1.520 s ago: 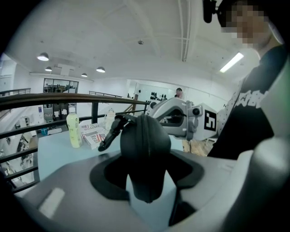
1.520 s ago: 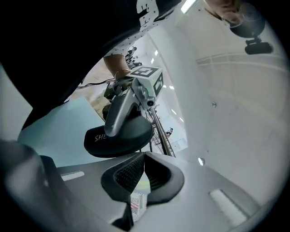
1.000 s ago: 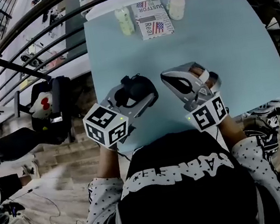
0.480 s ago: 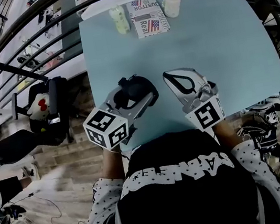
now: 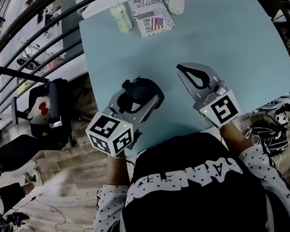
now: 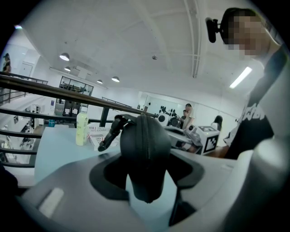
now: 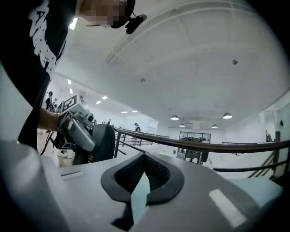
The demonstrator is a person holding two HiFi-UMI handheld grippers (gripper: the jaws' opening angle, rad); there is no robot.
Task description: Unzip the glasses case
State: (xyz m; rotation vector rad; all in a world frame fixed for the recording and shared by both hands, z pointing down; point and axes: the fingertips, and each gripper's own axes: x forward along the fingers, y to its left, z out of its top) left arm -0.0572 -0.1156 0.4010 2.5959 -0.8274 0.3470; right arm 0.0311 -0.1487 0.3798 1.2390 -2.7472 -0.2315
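Observation:
A black zippered glasses case [image 5: 144,89] is pinched between the jaws of my left gripper [image 5: 135,101], just above the near part of the light blue table [image 5: 232,43]. In the left gripper view the case [image 6: 145,142] stands end-on between the pads, its zip seam running down the middle and a black pull strap [image 6: 110,132] sticking out to the left. My right gripper [image 5: 185,69] hovers to the right of the case, apart from it, jaws shut and empty. Its view shows the ribbed pads [image 7: 154,174] meeting with nothing in them.
Two pale bottles [image 5: 122,18] [image 5: 176,0] flank a printed box [image 5: 153,15] at the table's far edge. A black curved railing [image 5: 25,28] runs round the table's far and left sides. The person's body is against the near edge.
The right gripper has slid to the right, away from the case, and rolled so its marker cube faces up. The left gripper and the case have stayed put.

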